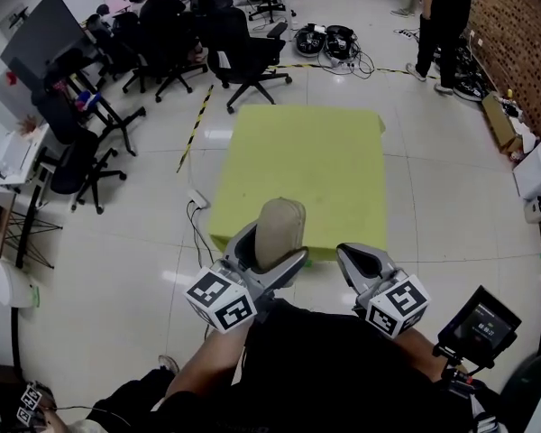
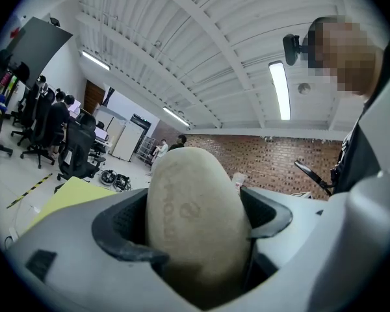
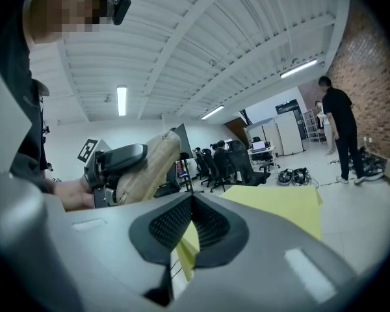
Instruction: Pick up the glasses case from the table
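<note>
Head view: a tan glasses case (image 1: 281, 225) stands upright in the left gripper (image 1: 272, 251), clear of the yellow-green table (image 1: 316, 152) and close to the person's body
Left gripper view: both jaws press on the sides of the case, its rounded end poking out above them
Right gripper view: the right gripper (image 3: 192, 223) carries nothing, its jaws closed together with no gap
Step in hand: the pick-up looks complete, with the case off the table
Next move: seemingly just a steady grip, since the smooth rounded shell could slip if the squeeze eases
</note>
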{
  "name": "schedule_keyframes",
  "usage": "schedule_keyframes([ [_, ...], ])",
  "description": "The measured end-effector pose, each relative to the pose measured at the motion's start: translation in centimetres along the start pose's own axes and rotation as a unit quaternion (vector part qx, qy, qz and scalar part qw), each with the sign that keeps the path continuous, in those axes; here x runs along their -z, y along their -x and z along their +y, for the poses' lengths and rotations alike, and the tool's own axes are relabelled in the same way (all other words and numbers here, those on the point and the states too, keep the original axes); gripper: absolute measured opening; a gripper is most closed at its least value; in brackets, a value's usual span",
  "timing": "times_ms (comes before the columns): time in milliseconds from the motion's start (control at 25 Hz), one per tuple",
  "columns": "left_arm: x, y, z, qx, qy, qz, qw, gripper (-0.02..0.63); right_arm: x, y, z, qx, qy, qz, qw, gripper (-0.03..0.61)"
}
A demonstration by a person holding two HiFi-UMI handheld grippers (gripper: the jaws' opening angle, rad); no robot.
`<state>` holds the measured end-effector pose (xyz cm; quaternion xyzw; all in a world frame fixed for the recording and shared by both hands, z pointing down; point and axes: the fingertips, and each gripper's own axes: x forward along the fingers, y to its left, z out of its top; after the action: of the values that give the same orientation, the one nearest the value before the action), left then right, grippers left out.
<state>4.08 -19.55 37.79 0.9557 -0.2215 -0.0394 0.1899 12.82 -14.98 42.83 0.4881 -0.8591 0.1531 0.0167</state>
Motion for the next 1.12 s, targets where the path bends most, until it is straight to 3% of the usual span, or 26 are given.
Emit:
schedule_keyframes([
  [480,-2.1,1.7,1.3,-0.008,-0.002,0.001,1.0,0.434,-0.8,-1.8,1.5,-0.002,-0.006,0.005,1.0,0.002],
  [1120,-3.4,3.8,4.7,0.072,-0.003,0.034,0.9969,0.434,-0.7,-4.9,4.3,0.084,-0.029,-0.015,0.996,0.002],
])
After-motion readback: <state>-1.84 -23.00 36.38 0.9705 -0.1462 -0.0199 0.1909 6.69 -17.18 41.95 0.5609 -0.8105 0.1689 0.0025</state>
